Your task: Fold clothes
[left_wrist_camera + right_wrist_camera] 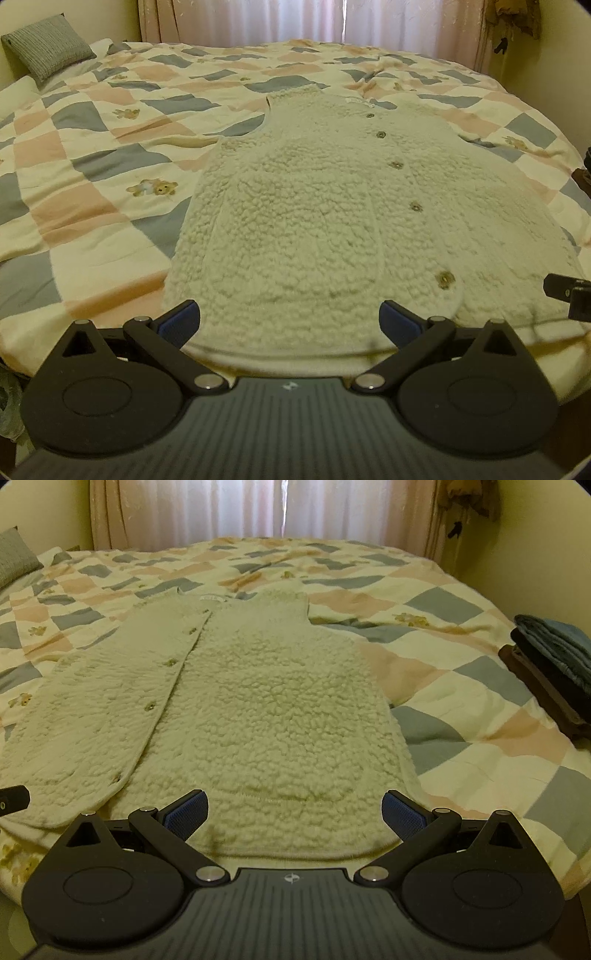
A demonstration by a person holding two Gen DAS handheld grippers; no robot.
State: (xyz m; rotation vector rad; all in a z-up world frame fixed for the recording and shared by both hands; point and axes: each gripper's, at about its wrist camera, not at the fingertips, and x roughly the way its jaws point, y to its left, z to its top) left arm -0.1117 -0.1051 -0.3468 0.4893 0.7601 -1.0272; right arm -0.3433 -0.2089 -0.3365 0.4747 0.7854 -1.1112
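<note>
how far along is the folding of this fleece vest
Done: the cream fleece vest lies spread flat and buttoned on the patchwork quilt, and a stack of dark folded clothes sits at the quilt's right edge. In hand: nothing; the left gripper and right gripper are both open at the hem. Left: every fold of the vest.

Your left black two-finger gripper with blue pads [290, 323] is spread wide, both fingers level, gripping nothing. Your right black two-finger gripper with blue pads [294, 810] matches it, jaws wide apart and empty. The two sit side by side, near each other.
</note>
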